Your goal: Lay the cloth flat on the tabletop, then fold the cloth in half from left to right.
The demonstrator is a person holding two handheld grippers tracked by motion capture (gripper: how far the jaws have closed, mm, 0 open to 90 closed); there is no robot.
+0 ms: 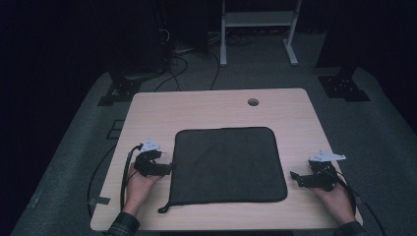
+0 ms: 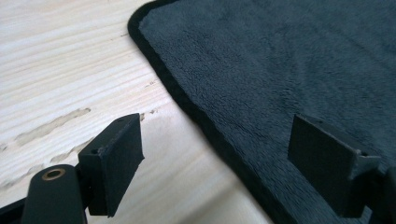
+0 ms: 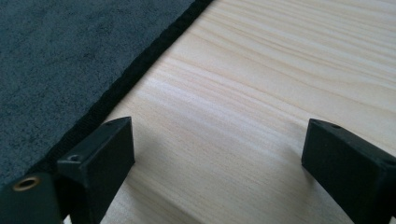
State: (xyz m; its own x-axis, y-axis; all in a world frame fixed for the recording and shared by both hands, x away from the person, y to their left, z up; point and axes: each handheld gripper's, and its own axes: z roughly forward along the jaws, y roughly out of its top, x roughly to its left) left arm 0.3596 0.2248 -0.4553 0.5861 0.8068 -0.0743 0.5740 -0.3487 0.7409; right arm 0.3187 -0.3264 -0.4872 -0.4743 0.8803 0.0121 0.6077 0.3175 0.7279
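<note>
A dark grey cloth (image 1: 226, 164) with a black hem lies flat in the middle of the wooden table (image 1: 211, 105). My left gripper (image 1: 169, 168) sits at the cloth's left edge, jaws open. In the left gripper view the cloth's hem (image 2: 205, 123) runs between the two jaws of the left gripper (image 2: 224, 163), one over wood, one over the cloth (image 2: 280, 60). My right gripper (image 1: 294, 178) rests on bare wood just right of the cloth, open and holding nothing. In the right gripper view, the cloth's edge (image 3: 116, 91) passes by one jaw of the right gripper (image 3: 219, 158).
A small loop (image 1: 163, 209) hangs from the cloth's near left corner. A round cable hole (image 1: 253, 102) sits near the table's far edge. Beyond the table stand a white frame (image 1: 258, 29), dark stands and loose cables on grey floor.
</note>
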